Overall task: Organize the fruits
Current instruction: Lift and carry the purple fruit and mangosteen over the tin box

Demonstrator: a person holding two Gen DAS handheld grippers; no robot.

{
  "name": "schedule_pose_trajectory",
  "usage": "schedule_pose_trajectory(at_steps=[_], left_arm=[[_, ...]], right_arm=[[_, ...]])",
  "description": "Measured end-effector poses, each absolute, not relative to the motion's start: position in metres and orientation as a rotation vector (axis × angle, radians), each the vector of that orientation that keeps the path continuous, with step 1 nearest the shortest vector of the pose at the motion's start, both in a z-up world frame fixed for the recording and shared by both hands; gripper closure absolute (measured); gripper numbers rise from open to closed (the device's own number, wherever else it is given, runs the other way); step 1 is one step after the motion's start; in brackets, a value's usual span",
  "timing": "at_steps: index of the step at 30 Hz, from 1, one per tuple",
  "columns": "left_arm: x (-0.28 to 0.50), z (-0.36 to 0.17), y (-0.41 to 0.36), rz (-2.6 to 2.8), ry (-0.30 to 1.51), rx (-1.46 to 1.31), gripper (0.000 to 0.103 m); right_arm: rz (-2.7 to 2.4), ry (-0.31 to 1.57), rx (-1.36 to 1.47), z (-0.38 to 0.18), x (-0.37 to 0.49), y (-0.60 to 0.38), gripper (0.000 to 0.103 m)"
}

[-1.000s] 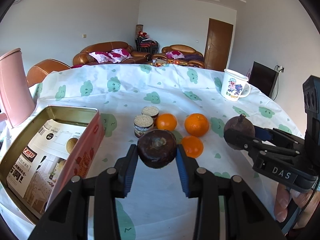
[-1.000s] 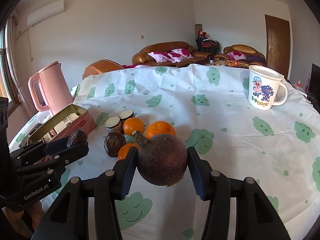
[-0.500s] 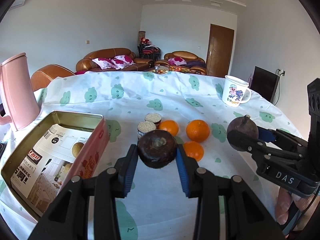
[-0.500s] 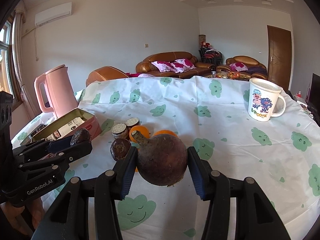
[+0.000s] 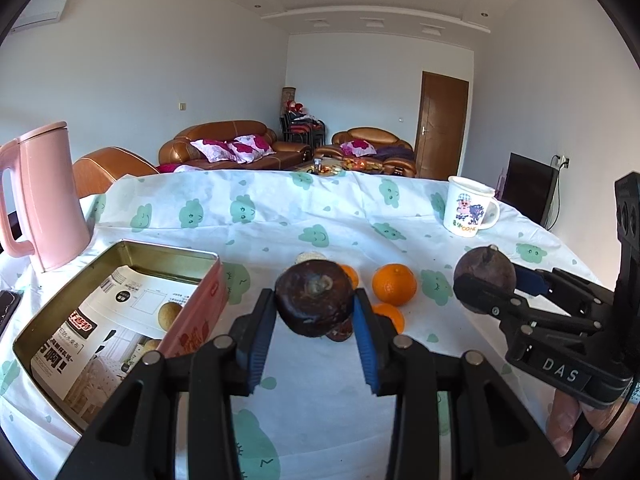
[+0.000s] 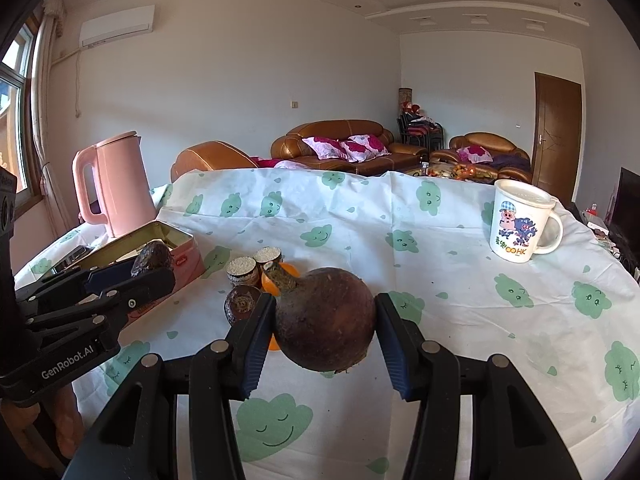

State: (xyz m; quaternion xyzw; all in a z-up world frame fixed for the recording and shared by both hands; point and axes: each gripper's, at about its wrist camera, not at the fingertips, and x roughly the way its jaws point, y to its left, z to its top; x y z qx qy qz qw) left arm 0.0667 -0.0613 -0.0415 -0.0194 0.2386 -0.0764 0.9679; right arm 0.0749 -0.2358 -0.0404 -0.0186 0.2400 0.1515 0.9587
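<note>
My left gripper (image 5: 315, 320) is shut on a dark brown water chestnut (image 5: 314, 298) and holds it above the table, right of the open pink tin box (image 5: 120, 312). My right gripper (image 6: 325, 330) is shut on a bigger dark brown water chestnut (image 6: 326, 324) with a stalk; it also shows in the left wrist view (image 5: 484, 276). Oranges (image 5: 394, 284) lie on the cloth between the grippers. Another dark chestnut (image 6: 240, 304) and two cut pieces (image 6: 242, 270) lie beside them. The tin holds small tan fruits (image 5: 170, 314).
A pink kettle (image 5: 44, 196) stands at the far left behind the tin. A white cartoon mug (image 5: 468, 212) stands at the far right. The round table has a white cloth with green cloud faces (image 6: 400, 240). Sofas stand behind the table.
Both grippers have risen with their chestnuts, so the table and fruits sit lower in both views. The grip on each has not changed.
</note>
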Motion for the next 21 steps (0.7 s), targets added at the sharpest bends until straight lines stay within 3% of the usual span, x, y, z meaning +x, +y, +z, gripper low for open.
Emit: schedule_pose_trajectory(at_steps=[21], left_arm=[[0.059, -0.035, -0.046, -0.134, 0.453, -0.055, 0.063]], right_arm=[[0.328, 0.437, -0.071, -0.034, 0.062, -0.221, 0.051]])
